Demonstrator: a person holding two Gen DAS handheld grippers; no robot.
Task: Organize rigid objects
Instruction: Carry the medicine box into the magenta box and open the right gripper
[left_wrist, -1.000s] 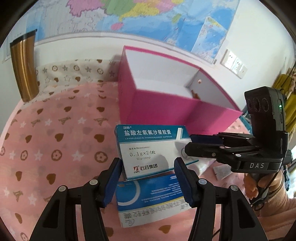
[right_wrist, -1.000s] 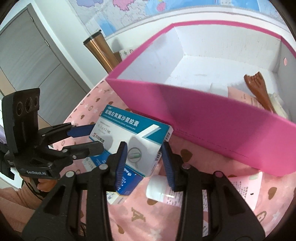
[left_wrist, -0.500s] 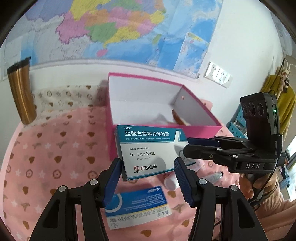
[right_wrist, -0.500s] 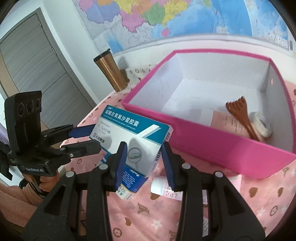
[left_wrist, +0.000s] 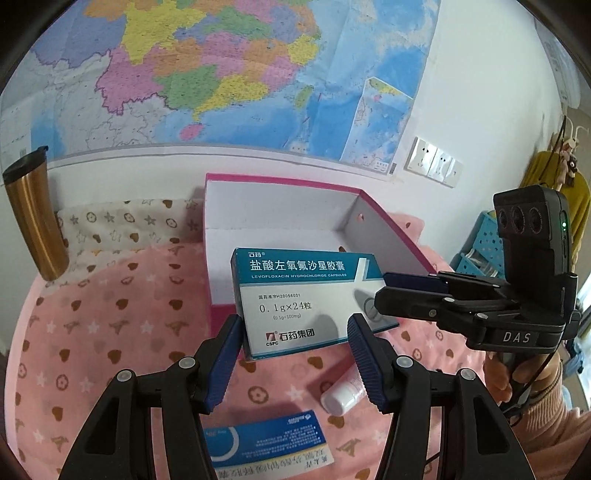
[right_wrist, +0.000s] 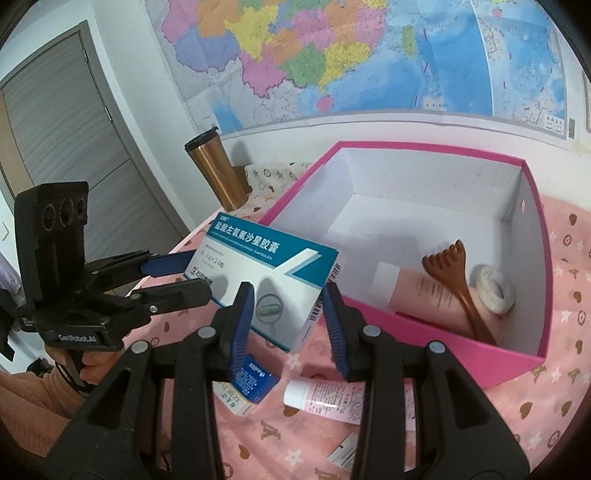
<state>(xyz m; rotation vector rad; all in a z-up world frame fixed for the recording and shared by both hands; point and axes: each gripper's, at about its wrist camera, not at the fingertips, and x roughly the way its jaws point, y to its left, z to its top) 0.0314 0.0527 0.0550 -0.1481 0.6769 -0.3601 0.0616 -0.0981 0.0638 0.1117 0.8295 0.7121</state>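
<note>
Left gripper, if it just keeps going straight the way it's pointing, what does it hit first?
The left gripper already has the blue-and-white medicine box between its fingers, so that comes first. Beyond it, probably the pink box's near wall; depth is unclear.

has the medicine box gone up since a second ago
Yes. The medicine box now sits well above the second carton on the blanket, level with the pink box rim.

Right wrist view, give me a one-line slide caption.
Both tongs, right tongs and left tongs, hold a blue-and-white medicine carton beside the open pink storage box.
</note>
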